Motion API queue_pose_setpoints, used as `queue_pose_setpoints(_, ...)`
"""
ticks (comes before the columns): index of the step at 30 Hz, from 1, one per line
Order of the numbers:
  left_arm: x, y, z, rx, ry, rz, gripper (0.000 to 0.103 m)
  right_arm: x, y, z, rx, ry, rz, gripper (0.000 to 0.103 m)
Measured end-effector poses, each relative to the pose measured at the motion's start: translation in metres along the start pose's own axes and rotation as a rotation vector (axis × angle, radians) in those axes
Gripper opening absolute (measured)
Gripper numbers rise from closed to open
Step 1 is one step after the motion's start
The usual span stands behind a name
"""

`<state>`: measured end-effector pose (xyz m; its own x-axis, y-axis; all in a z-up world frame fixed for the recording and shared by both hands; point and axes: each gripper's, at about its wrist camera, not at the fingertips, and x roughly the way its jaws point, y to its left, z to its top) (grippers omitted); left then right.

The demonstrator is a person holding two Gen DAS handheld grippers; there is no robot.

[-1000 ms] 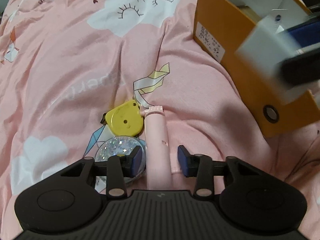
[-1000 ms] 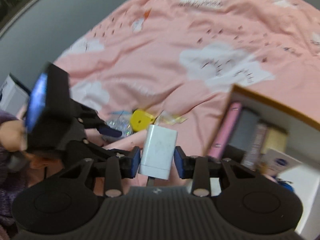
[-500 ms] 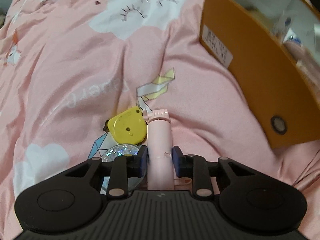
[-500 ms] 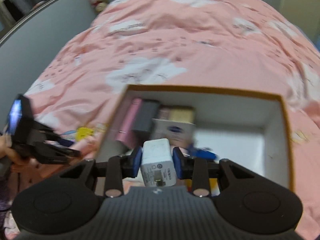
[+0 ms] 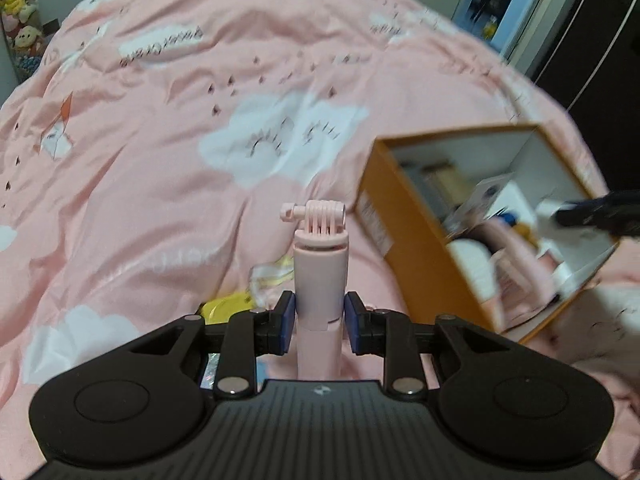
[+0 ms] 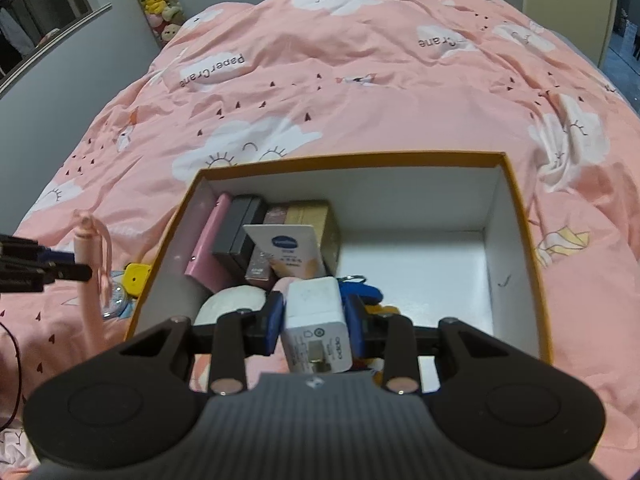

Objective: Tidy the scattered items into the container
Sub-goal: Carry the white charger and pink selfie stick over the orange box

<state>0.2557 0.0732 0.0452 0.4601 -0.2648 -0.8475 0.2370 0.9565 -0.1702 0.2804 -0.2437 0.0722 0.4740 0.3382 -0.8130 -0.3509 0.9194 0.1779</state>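
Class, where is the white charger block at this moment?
In the right wrist view, the white charger block sits clamped in the right hand-held gripper, held over the near left part of the open orange cardboard box.

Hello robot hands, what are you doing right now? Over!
Left gripper shut on pink stick, lifted. Right gripper shut on white charger, over the box. Nothing in the way.

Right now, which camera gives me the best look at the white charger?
The right wrist view: the white charger sits sharp and centred, pinched in the right gripper above the orange box. The left wrist view shows only a blurred white patch at the right gripper's tip.
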Motion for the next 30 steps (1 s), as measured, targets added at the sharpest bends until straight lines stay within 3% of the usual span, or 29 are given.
queue_pose_setpoints(10,-0.069,-0.043,0.040,0.071,-0.241,-0.060,0.030,-0.017,-0.002,0.010,-0.015,-0.058,-0.004,0.035)
queue_pose_setpoints(14,-0.084,-0.069,0.052,0.098,-0.315,-0.137,0.029,-0.037,-0.009,0.016,-0.009,-0.107,-0.014,0.035)
queue_pose_setpoints(16,-0.082,-0.082,0.058,0.089,-0.331,-0.218,0.029,-0.047,-0.012,0.018,-0.016,-0.124,-0.036,0.035)
queue_pose_setpoints(20,-0.059,-0.108,0.072,0.038,-0.327,-0.359,0.029,-0.065,-0.020,0.019,-0.029,-0.152,-0.094,0.035)
queue_pose_setpoints(25,-0.002,-0.134,0.085,-0.077,-0.246,-0.499,0.029,-0.080,-0.039,0.016,-0.015,-0.166,-0.155,0.035)
queue_pose_setpoints(30,0.069,-0.154,0.087,-0.189,-0.137,-0.562,0.029,-0.085,-0.063,0.015,0.019,-0.148,-0.178,0.035)
